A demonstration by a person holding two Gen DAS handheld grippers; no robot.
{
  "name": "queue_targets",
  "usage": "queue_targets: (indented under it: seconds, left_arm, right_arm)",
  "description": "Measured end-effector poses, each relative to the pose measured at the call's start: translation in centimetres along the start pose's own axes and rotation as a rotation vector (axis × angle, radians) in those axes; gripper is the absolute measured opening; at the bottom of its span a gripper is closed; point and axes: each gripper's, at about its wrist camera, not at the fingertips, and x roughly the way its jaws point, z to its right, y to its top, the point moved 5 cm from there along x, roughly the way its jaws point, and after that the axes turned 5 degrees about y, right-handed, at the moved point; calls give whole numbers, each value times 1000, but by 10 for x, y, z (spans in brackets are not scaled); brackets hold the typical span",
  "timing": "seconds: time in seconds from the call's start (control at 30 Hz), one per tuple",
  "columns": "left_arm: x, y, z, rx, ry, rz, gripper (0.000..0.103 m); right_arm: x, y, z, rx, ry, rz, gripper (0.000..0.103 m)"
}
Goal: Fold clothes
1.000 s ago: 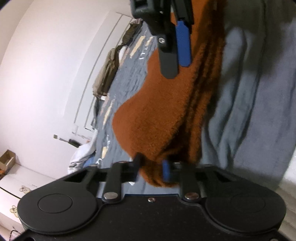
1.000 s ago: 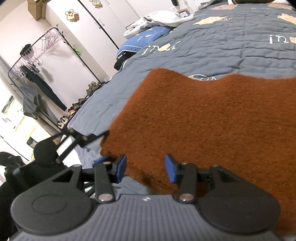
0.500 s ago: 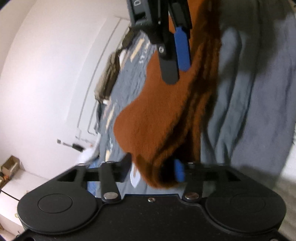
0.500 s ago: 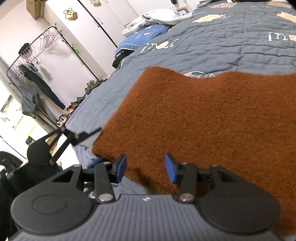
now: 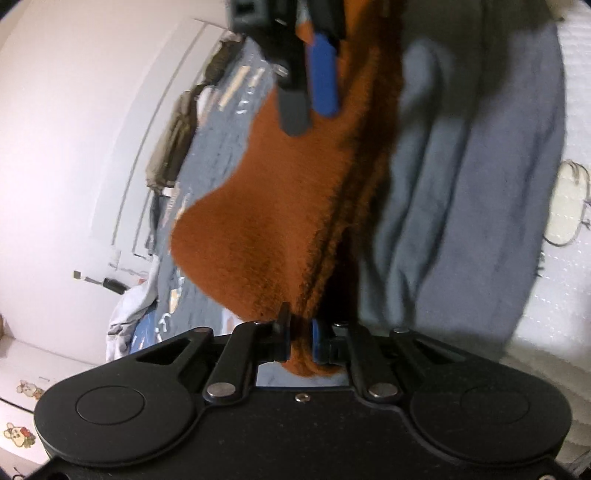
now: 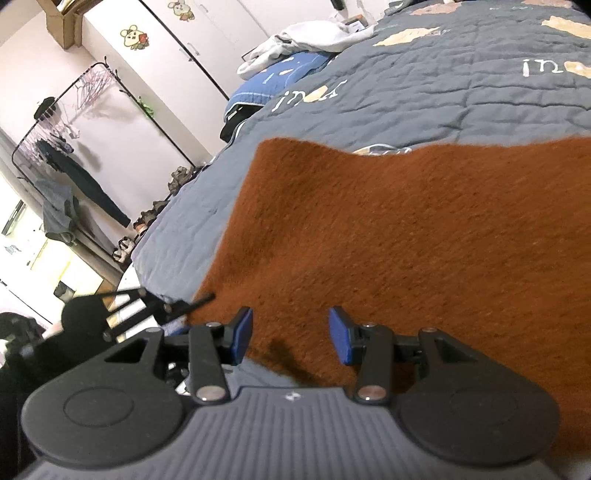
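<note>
A rust-brown fuzzy garment (image 6: pixel 424 236) lies spread on the grey quilted bed (image 6: pixel 424 88). My right gripper (image 6: pixel 291 334) is open, its blue pads hovering over the garment's near edge, holding nothing. In the left wrist view my left gripper (image 5: pixel 300 334) is shut on a corner of the same brown garment (image 5: pixel 280 206), which hangs bunched from the jaws. The right gripper's fingers (image 5: pixel 325 77) show at the top of that view, over the cloth. The left gripper shows as a dark blurred shape in the right wrist view (image 6: pixel 147 314).
A grey quilt edge (image 5: pixel 461 192) hangs off the bed side. White clothes (image 6: pixel 306 40) and a blue pillow (image 6: pixel 280 77) lie at the bed's far end. A clothes rack (image 6: pixel 66 147), shoes (image 6: pixel 147 218) and white wardrobes (image 6: pixel 207 33) stand beyond.
My left gripper opened half a second ago and has now closed on the garment's corner. The right gripper stayed open and shifted slightly along the garment's edge.
</note>
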Motion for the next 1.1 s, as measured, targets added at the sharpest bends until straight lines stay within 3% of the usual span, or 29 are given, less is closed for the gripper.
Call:
queue_targets:
  seconds: [0.27, 0.33, 0.4, 0.5, 0.67, 0.73, 0.77, 0.8, 1.1]
  left_arm:
    - [-4, -1, -1, -71, -66, -3, 15]
    - [-5, 0, -7, -100, -79, -12, 24]
    - [-8, 0, -17, -156, -118, -7, 50]
    - [-17, 2, -41, -310, -175, 44, 50]
    - [-19, 5, -88, -687, -235, 123, 50]
    - [-10, 10, -98, -810, -302, 134, 42]
    - [-4, 13, -102, -848, -324, 131, 28]
    - [2, 16, -105, -882, -340, 122, 25]
    - [41, 12, -95, -985, -366, -122, 24]
  right_arm:
    - [-29, 11, 28, 56, -60, 72, 45]
    - [-35, 11, 37, 73, -76, 81, 45]
    - [-39, 10, 47, 98, -92, 85, 45]
    - [-43, 6, 58, 115, -102, 89, 45]
    - [-49, 1, 63, 120, -106, 87, 45]
    - [-51, 1, 64, 123, -105, 88, 45]
    - [-52, 0, 65, 125, -104, 89, 45]
    - [-54, 0, 65, 127, -103, 90, 45]
    - [-67, -5, 72, 130, -106, 101, 45]
